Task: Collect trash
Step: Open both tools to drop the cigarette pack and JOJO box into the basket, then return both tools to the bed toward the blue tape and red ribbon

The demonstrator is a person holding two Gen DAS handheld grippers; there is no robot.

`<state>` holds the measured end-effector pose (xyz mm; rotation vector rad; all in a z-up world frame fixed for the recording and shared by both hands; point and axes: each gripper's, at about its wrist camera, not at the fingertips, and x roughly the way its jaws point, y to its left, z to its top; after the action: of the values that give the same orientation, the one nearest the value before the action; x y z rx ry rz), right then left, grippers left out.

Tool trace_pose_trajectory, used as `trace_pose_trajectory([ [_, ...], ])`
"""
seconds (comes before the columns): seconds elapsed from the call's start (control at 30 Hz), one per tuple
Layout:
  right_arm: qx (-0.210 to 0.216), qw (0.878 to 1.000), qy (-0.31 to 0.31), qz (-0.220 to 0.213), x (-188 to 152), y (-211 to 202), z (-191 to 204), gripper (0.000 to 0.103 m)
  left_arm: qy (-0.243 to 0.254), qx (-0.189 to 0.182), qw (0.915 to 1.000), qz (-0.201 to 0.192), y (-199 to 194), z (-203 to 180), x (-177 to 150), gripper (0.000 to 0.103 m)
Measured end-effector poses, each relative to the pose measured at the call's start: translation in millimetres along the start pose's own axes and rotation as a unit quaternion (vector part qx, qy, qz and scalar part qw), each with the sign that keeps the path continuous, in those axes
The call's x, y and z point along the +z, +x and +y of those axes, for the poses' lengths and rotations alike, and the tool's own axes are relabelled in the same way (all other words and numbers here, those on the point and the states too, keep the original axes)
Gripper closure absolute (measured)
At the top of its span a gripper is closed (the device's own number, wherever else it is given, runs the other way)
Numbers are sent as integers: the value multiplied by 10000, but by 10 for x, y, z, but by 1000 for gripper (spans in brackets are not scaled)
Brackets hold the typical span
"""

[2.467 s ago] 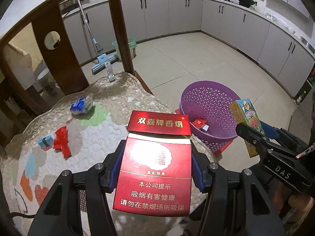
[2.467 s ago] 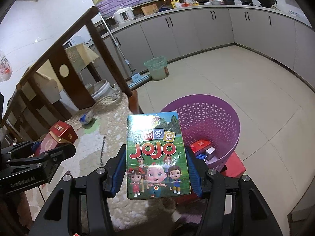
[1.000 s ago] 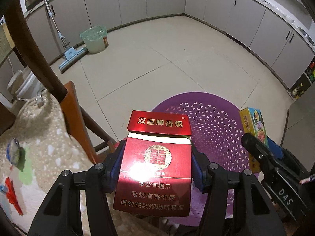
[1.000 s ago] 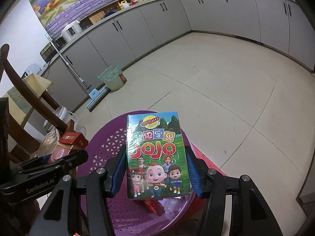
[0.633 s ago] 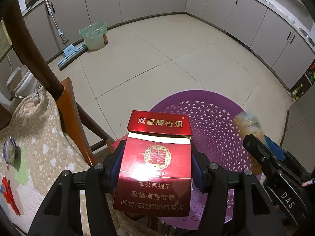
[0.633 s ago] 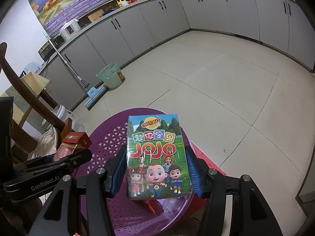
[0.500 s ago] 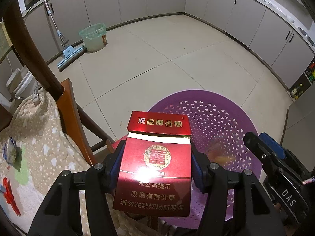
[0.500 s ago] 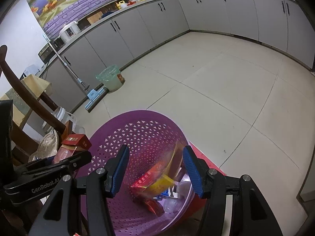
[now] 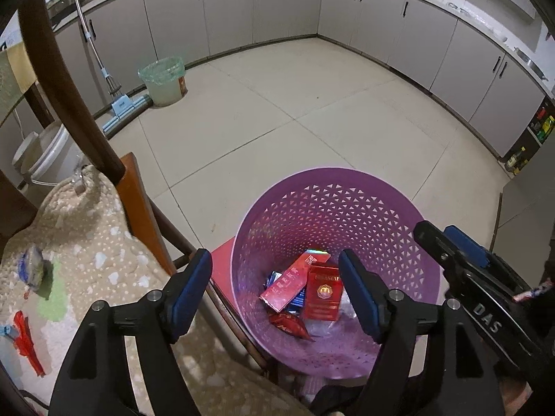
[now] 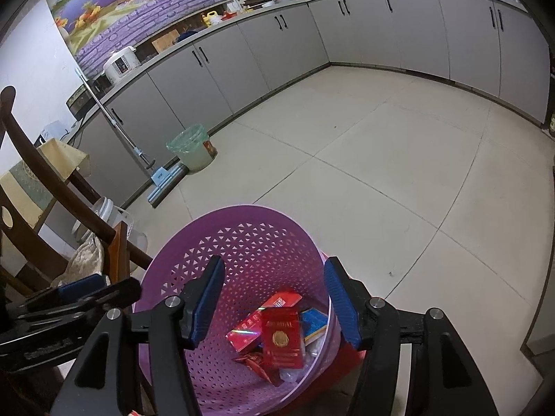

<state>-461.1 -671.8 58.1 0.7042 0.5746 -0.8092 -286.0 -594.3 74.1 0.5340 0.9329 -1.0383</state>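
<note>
Left wrist view: my left gripper (image 9: 274, 287) hangs over the purple basket (image 9: 364, 190) with its jaws spread and nothing between them; they have just been opening, and the red cigarette pack (image 9: 322, 293) lies flat at the bottom of the basket. My right gripper (image 10: 272, 303) is also open and empty above the same basket, and in the left wrist view it shows at the right edge, beside the rim.

I judge this drop finished, so the step in hand is pulling both grippers clear. To do it well I would lift straight up before swinging toward the chair (image 9: 138, 187), so no finger catches the thin latticed wall and tips the basket off the red stool (image 9: 222, 267) under it.

More trash waits on the chair's spotted cushion (image 9: 104, 260): a crumpled blue and white wrapper (image 9: 33, 268) and a red scrap (image 9: 26, 341), well apart from the basket. Both look light and limp, so I would close low on them, near the fabric, without pinching the cushion cover.

Inside the basket, the pack sits face up, a longer red box (image 9: 289, 284) leans beside it, touching, with a blue box (image 10: 314, 324) partly under them and a red foil packet (image 9: 289, 326) in front. The pile is shallow, with plenty of room above it.
</note>
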Motion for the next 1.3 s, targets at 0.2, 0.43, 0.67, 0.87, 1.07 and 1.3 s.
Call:
trace_pose_trajectory([
  [0.2,-98,9997,-176,-99,-14,-43,55,39,39,60,9999,-140,-278,0,-89,28],
  [0.43,-231,9987,-396,-223,-40,-70,131,37,41,273,9991,-329,-600,61,-283,28],
  [0.67,-355,9959,-730,-409,-84,-107,291,35,28,482,9980,-419,-866,197,-497,27],
  [0.87,-462,9930,-937,-547,-120,-145,448,33,-89,615,9973,-387,-1022,385,-679,27],
  [1.07,-562,9901,-1039,-754,-139,-214,570,30,-347,714,9963,-321,-1134,647,-911,27],
  [1.3,-589,9889,-1193,-657,-207,-209,657,28,-954,1004,9901,-208,-1323,1252,-1324,27],
])
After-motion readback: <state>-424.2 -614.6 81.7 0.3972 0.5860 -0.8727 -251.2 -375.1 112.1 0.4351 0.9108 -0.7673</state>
